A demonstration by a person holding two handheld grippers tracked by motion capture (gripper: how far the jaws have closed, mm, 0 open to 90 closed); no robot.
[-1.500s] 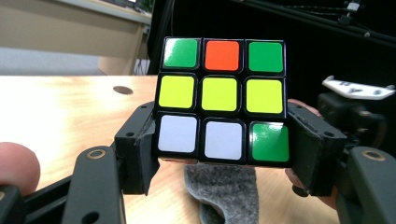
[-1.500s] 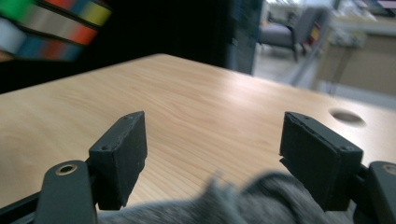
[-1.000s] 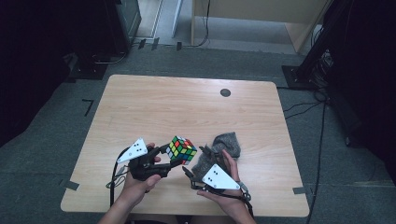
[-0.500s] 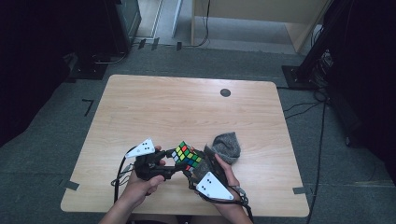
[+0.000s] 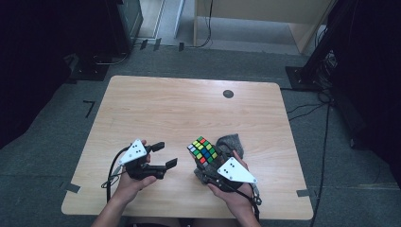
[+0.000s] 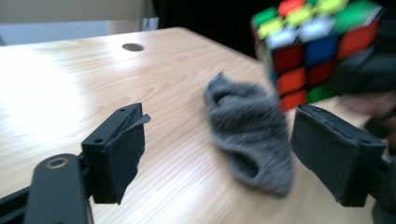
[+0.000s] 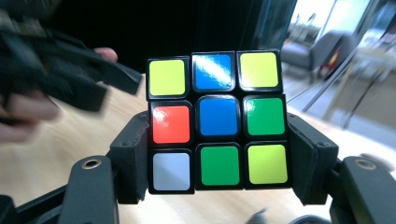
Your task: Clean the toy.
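Cube (image 5: 204, 150) sits clamped in right tool (image 5: 208, 166); left tool (image 5: 163, 155), just opened, empty.

Black grippers (image 5: 163, 154) bear white triangular plates, trailing cables.

Left claw (image 7: 51, 88) blurred; cube (image 6: 322, 46) cut off at frame edge.
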